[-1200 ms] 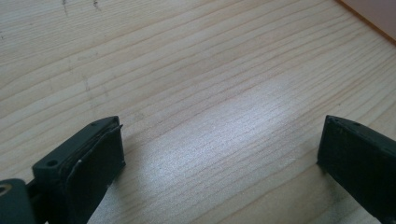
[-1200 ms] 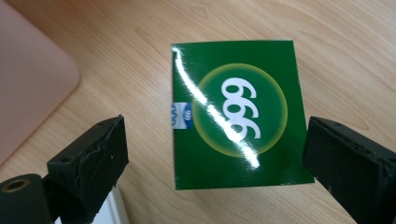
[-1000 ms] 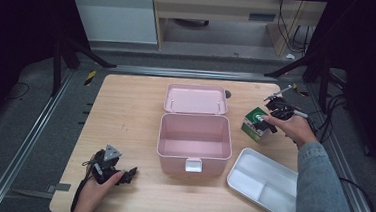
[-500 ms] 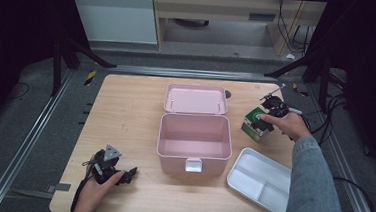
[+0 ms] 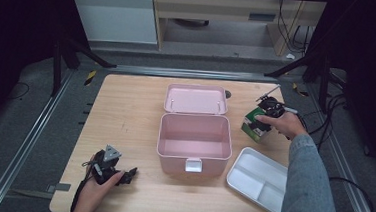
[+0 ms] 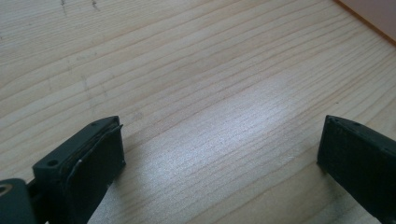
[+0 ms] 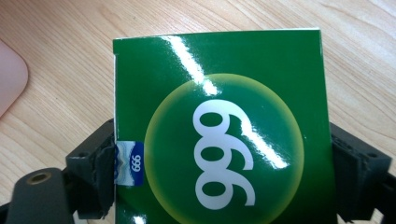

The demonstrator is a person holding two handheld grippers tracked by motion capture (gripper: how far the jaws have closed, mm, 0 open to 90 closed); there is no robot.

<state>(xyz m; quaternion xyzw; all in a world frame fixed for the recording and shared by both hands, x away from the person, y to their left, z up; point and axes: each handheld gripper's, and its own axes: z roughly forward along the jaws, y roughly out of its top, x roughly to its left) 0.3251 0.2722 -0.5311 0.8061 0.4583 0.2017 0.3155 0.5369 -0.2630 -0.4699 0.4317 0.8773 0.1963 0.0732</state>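
While our left gripper (image 5: 130, 172) rests low on the bench (image 5: 126, 106), fingers (image 6: 93, 158) spread wide on nothing, our right gripper (image 5: 261, 119) reaches past the pink box (image 5: 195, 136), its fingers (image 7: 100, 172) just closing around the green carton (image 7: 219, 126) standing on the bench.

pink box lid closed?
No, the pink box stands open on the table, its lid tipped back and its inside bare in the high view.
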